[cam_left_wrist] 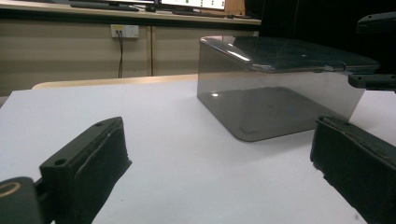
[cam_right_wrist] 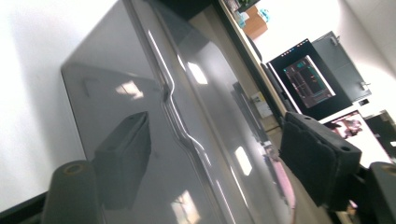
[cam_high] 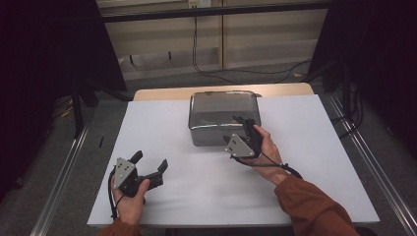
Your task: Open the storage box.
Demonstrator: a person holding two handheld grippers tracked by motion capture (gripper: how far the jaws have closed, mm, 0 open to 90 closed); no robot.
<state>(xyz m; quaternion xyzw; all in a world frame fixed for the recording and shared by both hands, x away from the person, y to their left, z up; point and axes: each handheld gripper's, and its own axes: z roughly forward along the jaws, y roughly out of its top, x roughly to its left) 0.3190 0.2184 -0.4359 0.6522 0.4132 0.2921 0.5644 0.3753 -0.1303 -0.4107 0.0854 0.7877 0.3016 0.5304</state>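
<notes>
Centrally, smoky lidded box (cam_high: 223,114) (long axis across table), right tool (cam_high: 244,124) wide astride its front edge, left tool (cam_high: 149,162) wide.

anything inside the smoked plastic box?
Nothing visible through the tinted walls of the box in the left gripper view. Its reflective lid hides the interior from above, so small or flat contents cannot be excluded.

High view looks down the table (cam_high: 196,196); both gripper views, low and close, share the steel box (cam_left_wrist: 280,93).
</notes>
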